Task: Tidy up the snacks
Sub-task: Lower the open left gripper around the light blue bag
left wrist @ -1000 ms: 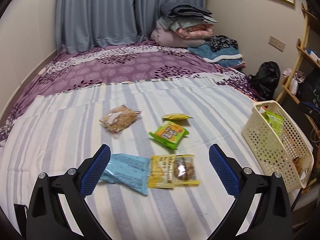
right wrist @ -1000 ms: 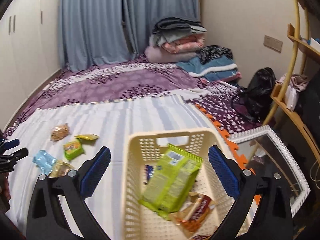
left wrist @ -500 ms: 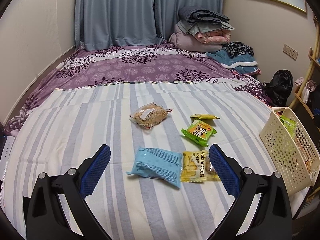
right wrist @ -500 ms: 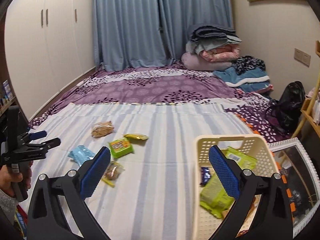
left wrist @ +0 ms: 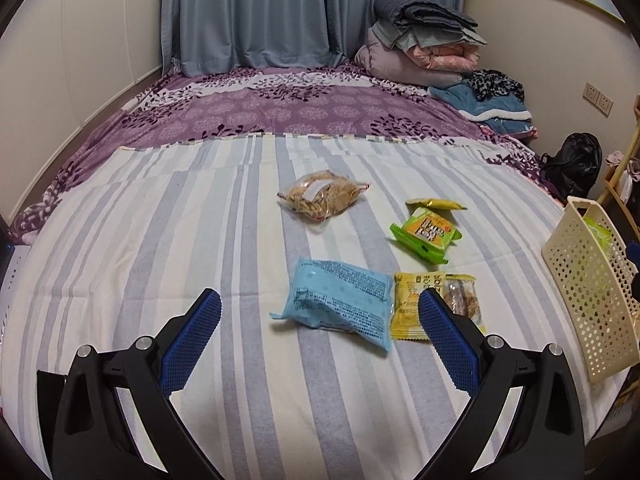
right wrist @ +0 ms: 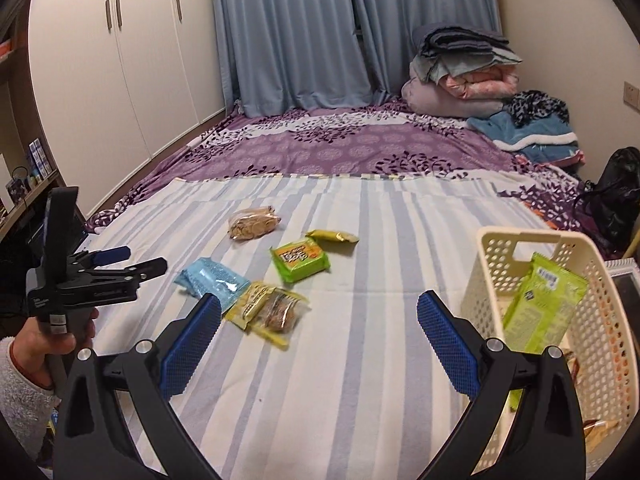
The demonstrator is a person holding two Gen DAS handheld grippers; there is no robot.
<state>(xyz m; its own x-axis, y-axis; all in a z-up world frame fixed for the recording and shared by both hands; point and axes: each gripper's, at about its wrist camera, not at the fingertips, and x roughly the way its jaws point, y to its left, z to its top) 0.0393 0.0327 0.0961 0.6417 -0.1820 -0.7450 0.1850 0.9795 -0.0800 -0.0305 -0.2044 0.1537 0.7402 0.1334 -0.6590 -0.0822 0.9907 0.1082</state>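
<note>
Several snack packs lie on the striped bedsheet: a light blue pack [left wrist: 340,304], a yellow pack [left wrist: 420,304] beside it, a green pack [left wrist: 426,234], a small yellow pack [left wrist: 436,203] and a clear bag of crackers [left wrist: 322,196]. A cream perforated basket [left wrist: 588,292] stands at the right with a green pack [right wrist: 540,304] inside. My left gripper [left wrist: 320,340] is open and empty, just short of the blue pack. My right gripper [right wrist: 320,340] is open and empty, above the sheet left of the basket [right wrist: 500,264]. The left gripper also shows in the right wrist view [right wrist: 132,264].
Folded quilts [left wrist: 424,52] and a blue blanket [left wrist: 492,108] are piled at the bed's far right. A black bag [left wrist: 576,160] and a wooden shelf sit past the right edge. White wardrobe doors [right wrist: 120,60] line the left wall.
My right gripper has swung left from over the basket to over the sheet. My left gripper has shifted left, so the snacks sit further right in its view.
</note>
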